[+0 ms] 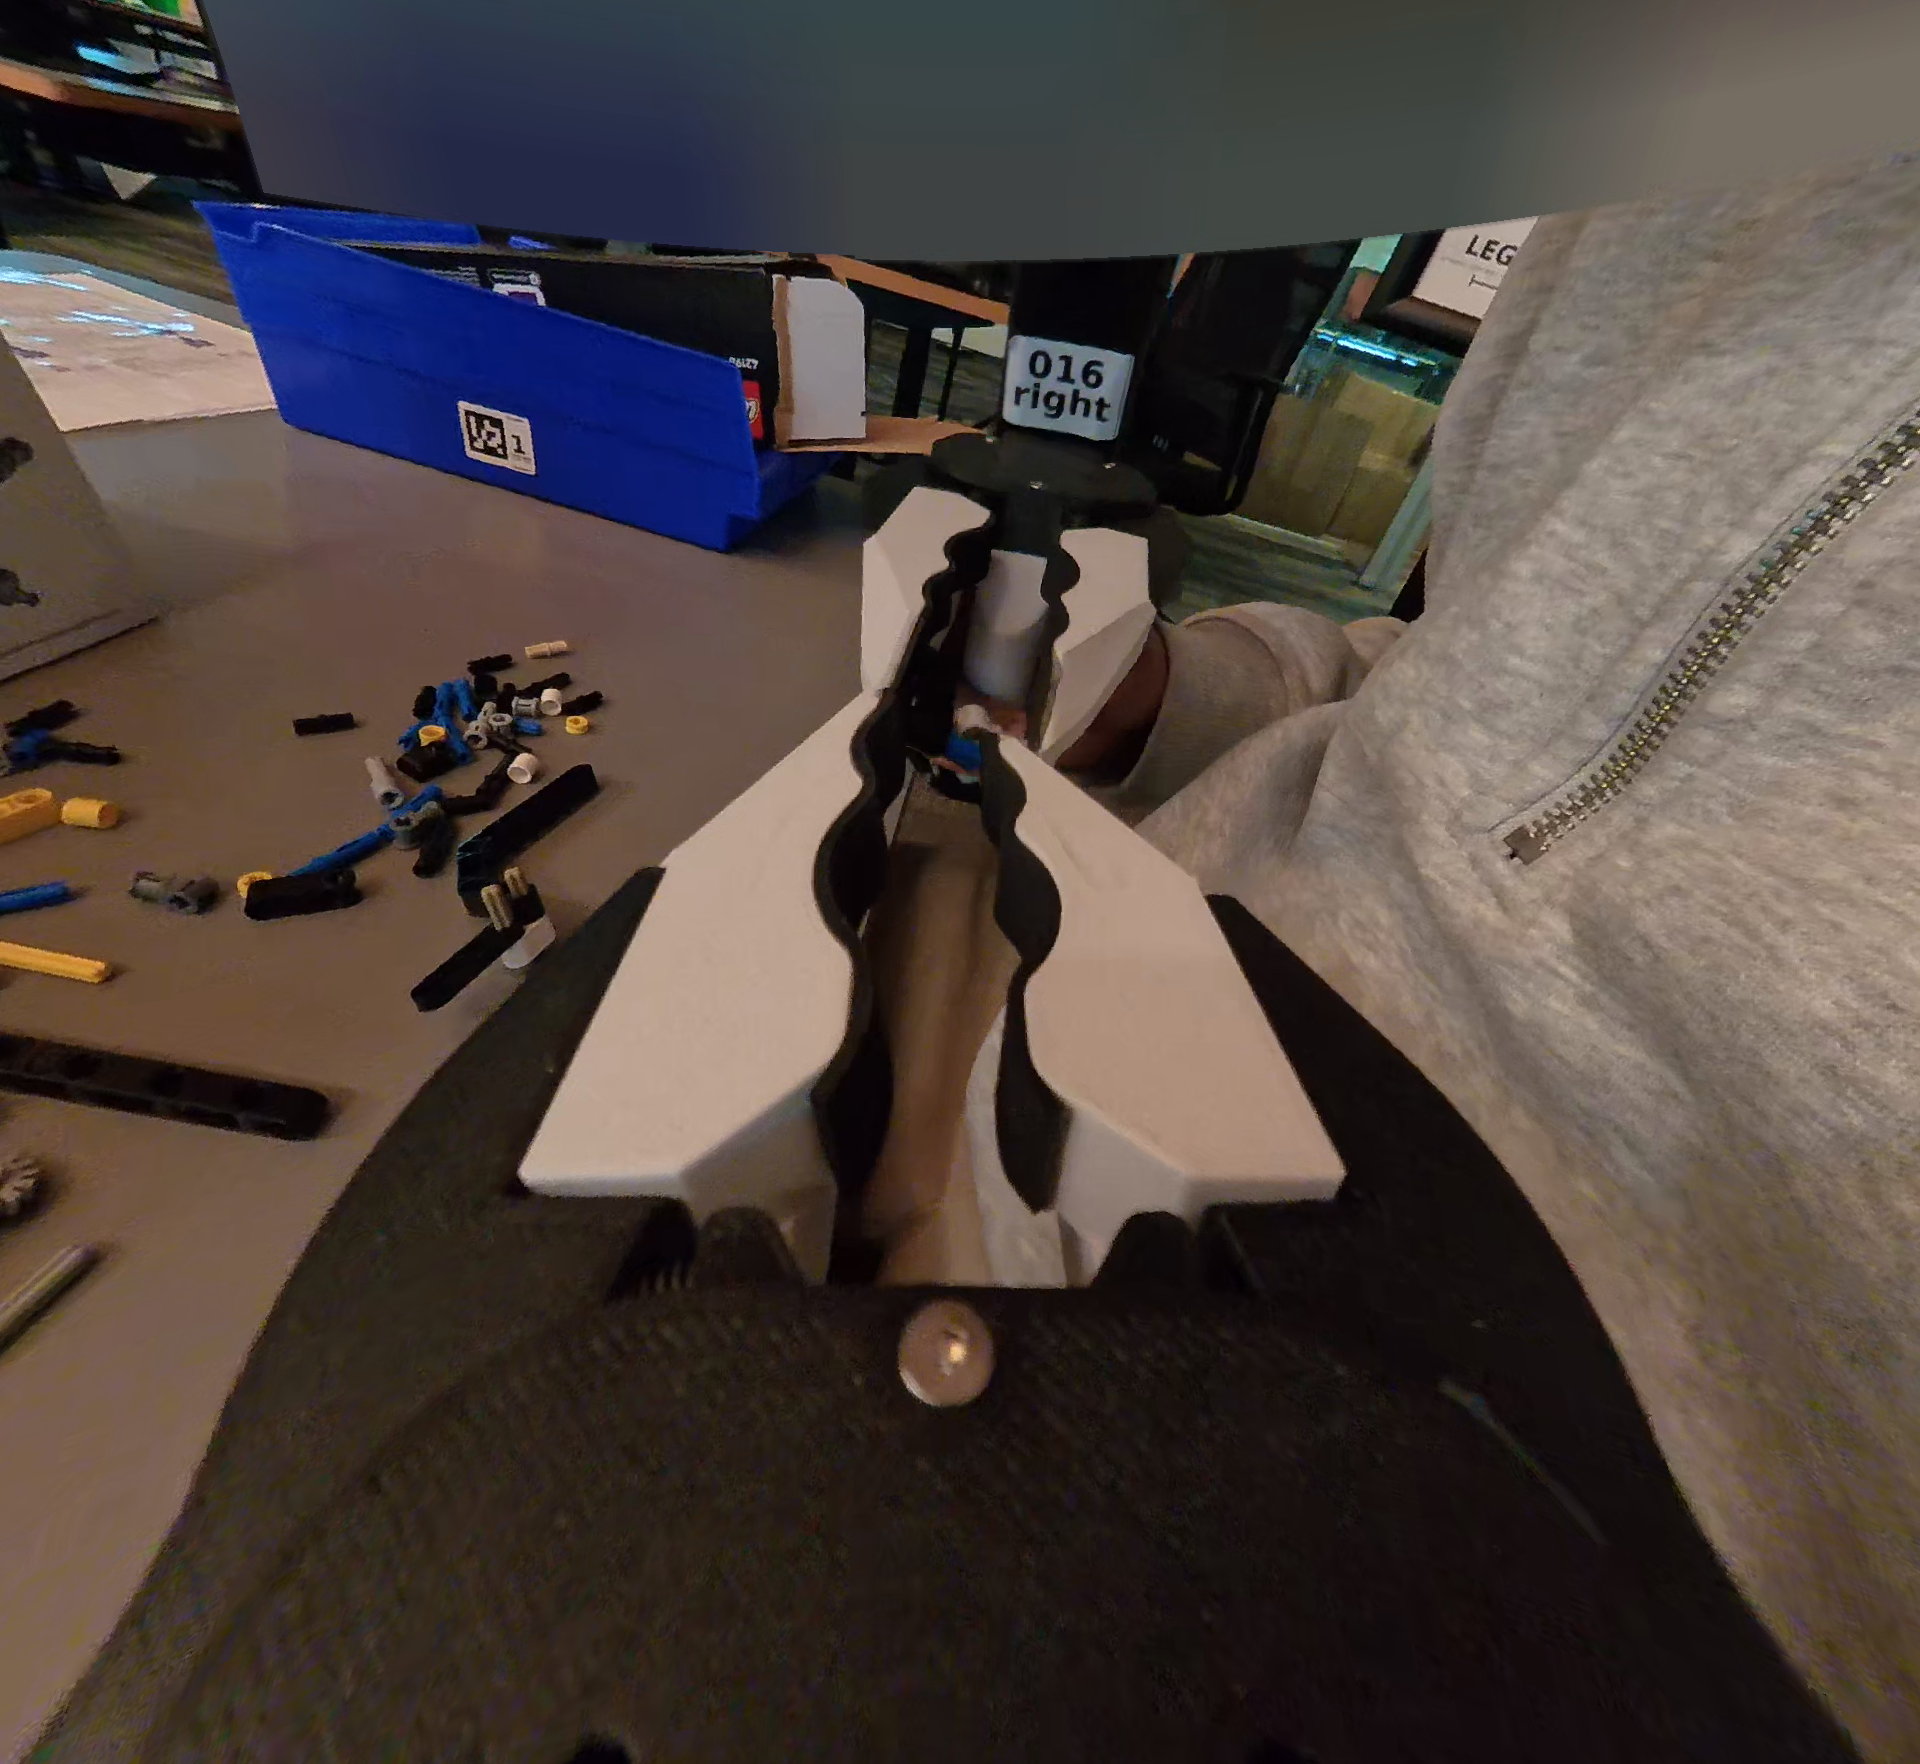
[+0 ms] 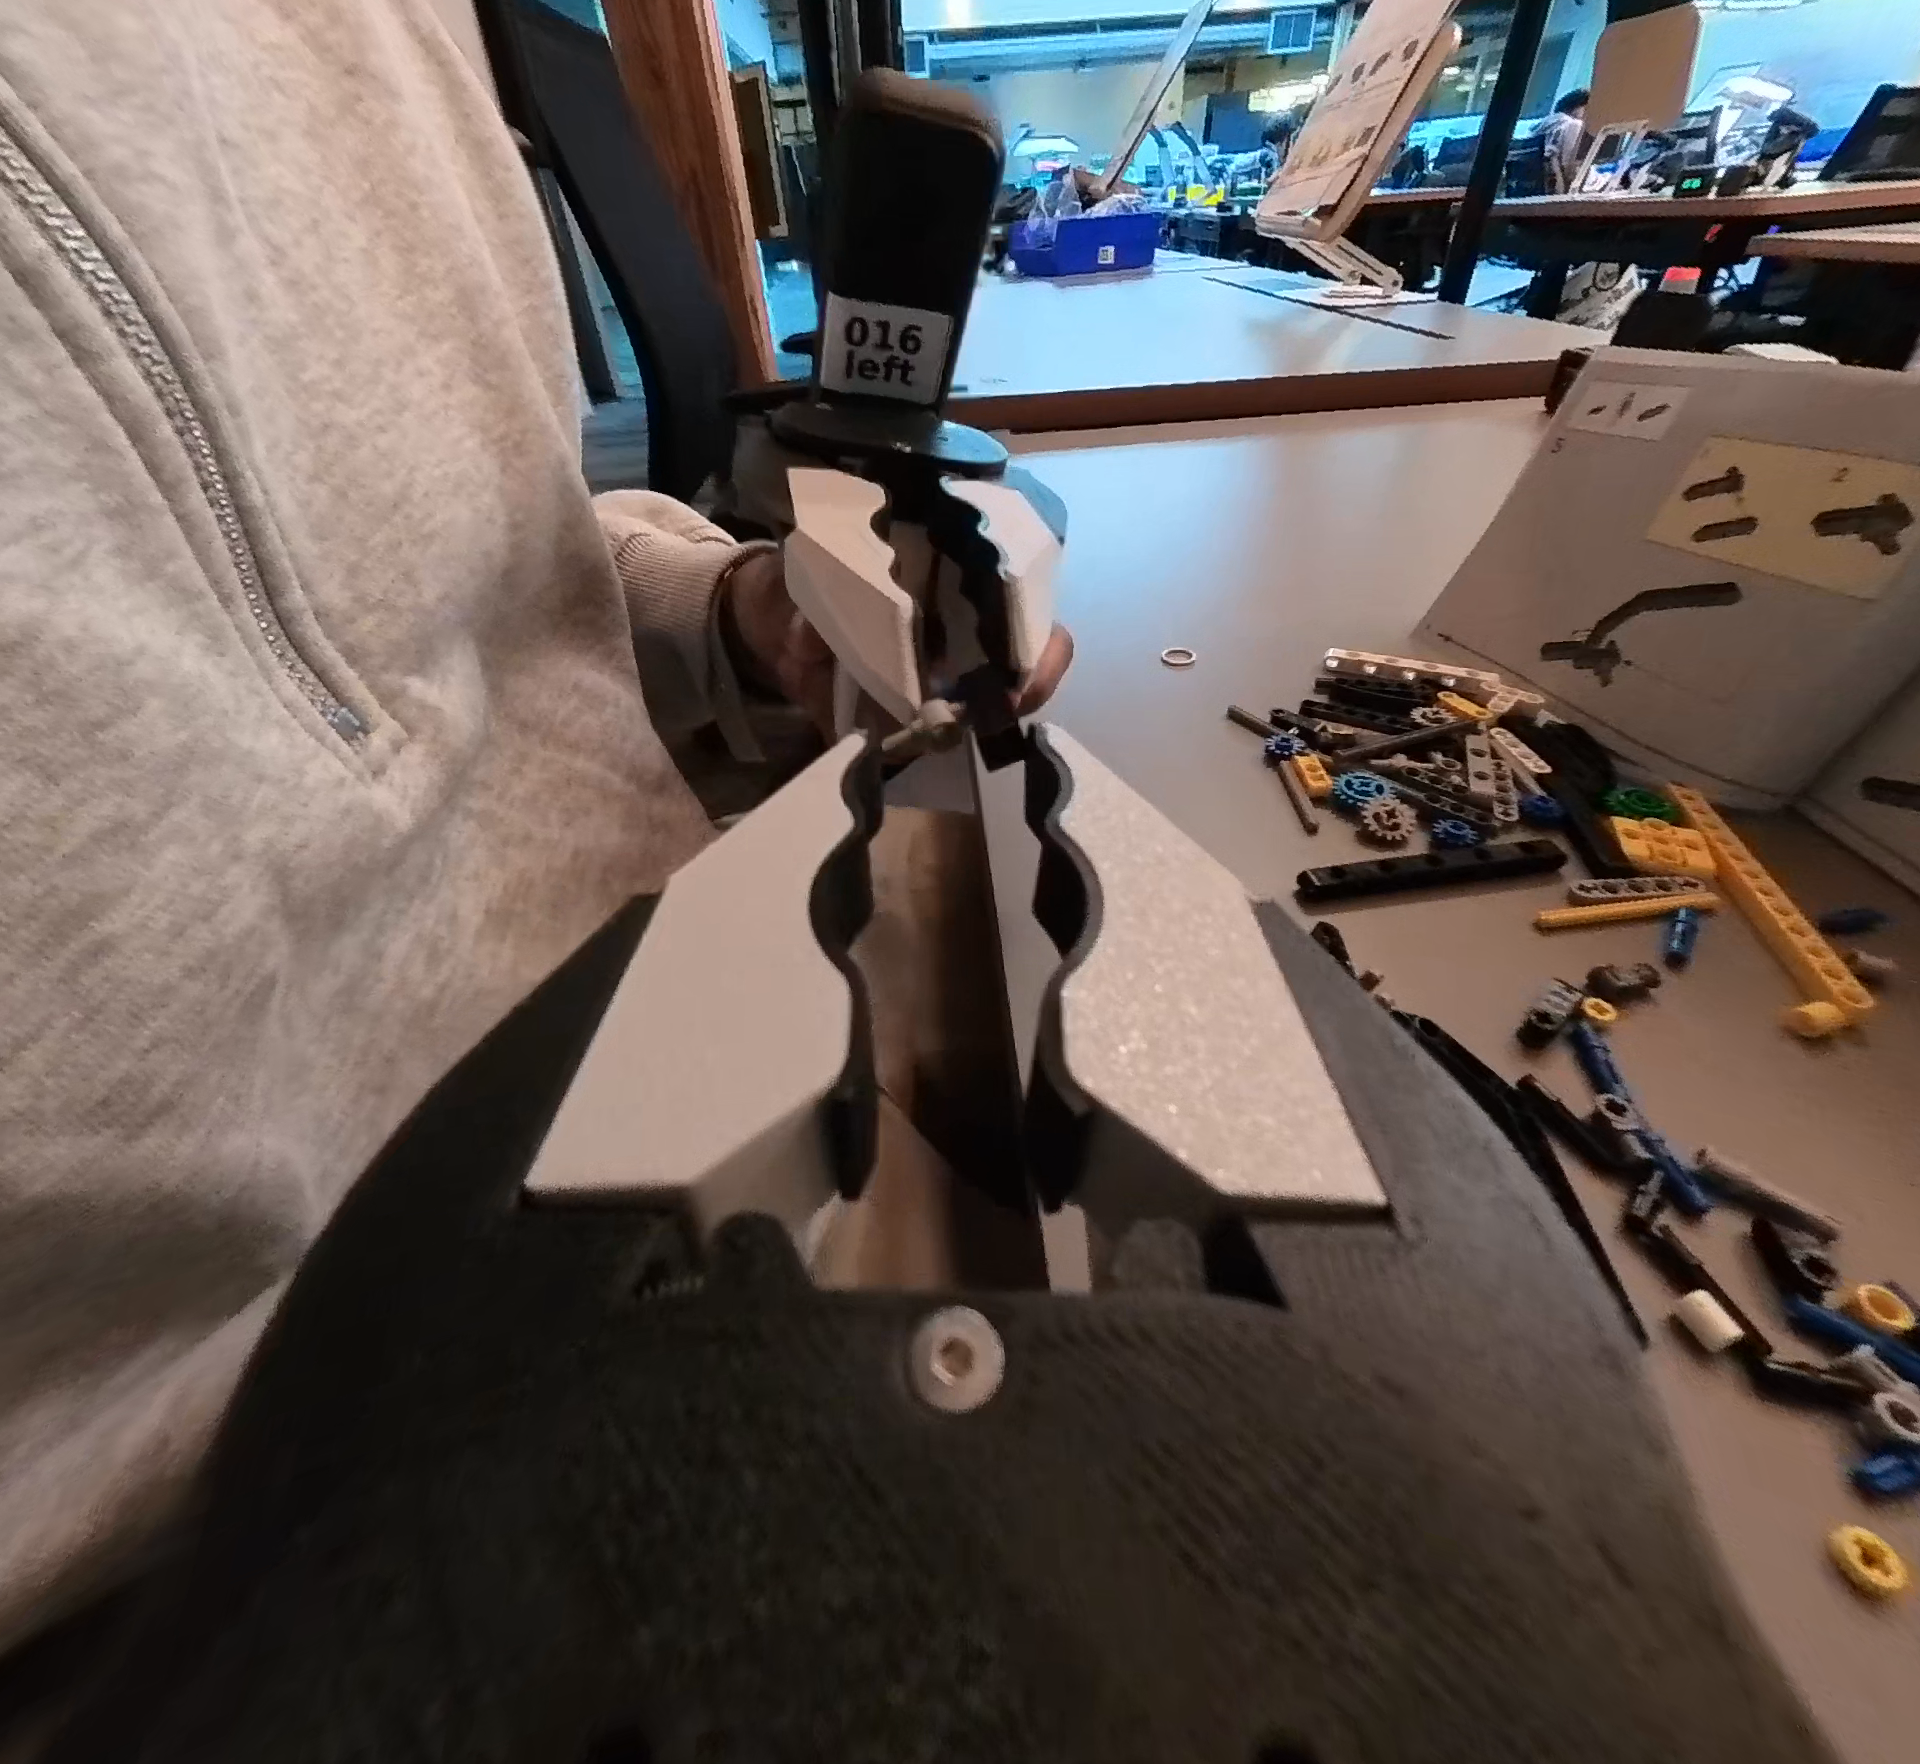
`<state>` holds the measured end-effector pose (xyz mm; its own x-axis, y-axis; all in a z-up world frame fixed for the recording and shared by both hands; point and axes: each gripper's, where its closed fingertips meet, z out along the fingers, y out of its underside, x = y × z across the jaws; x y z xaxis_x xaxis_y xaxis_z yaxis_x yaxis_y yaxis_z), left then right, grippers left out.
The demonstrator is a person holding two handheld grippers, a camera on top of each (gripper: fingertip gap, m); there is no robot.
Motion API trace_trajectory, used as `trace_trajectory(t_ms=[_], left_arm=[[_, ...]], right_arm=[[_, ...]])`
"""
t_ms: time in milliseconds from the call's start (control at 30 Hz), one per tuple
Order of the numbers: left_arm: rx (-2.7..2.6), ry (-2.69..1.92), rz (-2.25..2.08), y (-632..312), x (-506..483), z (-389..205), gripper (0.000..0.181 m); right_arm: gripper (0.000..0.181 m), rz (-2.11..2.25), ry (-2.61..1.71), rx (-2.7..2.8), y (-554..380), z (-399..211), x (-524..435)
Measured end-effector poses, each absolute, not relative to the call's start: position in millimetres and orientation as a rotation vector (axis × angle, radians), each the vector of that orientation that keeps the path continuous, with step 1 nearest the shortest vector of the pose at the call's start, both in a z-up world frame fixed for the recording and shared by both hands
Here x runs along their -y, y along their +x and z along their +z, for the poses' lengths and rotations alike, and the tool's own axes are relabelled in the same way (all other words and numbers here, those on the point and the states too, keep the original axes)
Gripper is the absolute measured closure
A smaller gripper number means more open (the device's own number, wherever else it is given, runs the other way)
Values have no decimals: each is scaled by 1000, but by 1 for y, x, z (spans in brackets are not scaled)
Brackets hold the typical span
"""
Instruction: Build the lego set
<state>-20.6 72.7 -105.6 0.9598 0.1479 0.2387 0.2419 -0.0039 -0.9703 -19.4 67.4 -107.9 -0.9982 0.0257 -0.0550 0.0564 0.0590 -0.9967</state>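
Two white-and-black wavy-edged tongs meet tip to tip above the grey desk (image 2: 1299, 509), near the person's grey zip hoodie (image 1: 1662, 779). Left tongs (image 1: 961, 758) and right tongs (image 2: 951, 748) each look clamped on a small blue, black and grey lego sub-assembly (image 2: 940, 727) held between them. Risks: tiny contact patch; off-axis push could twist it free, dropping it among loose lego parts (image 2: 1455, 779) or off the edge.
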Motion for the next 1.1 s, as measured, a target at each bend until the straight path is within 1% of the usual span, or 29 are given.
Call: trace_trajectory(t_ms=[233,433,600,800,900,933,1100], left_arm=[[333,-1568,-127,-21,-72,-107,168],[343,-1474,-197,-22,-69,-100,167],[349,-1385,-248,-26,-60,-93,164],[324,-1436,-261,-21,-66,-101,158],[326,-1444,-228,-22,-67,-102,161],[334,-1453,-210,-24,-67,-104,166],[331,-1455,-197,-25,-66,-104,167]], right_arm=[[157,-2093,148,-2203,-19,-110,-67],[155,-2061,236,-1940,-21,-103,-66],[155,-2049,260,-1844,-22,-100,-68],[154,-2011,284,-1837,-22,-104,-65],[154,-2017,293,-1841,-24,-104,-65],[154,-2022,299,-1842,-24,-104,-65],[154,-2042,309,-1847,-26,-103,-64]])
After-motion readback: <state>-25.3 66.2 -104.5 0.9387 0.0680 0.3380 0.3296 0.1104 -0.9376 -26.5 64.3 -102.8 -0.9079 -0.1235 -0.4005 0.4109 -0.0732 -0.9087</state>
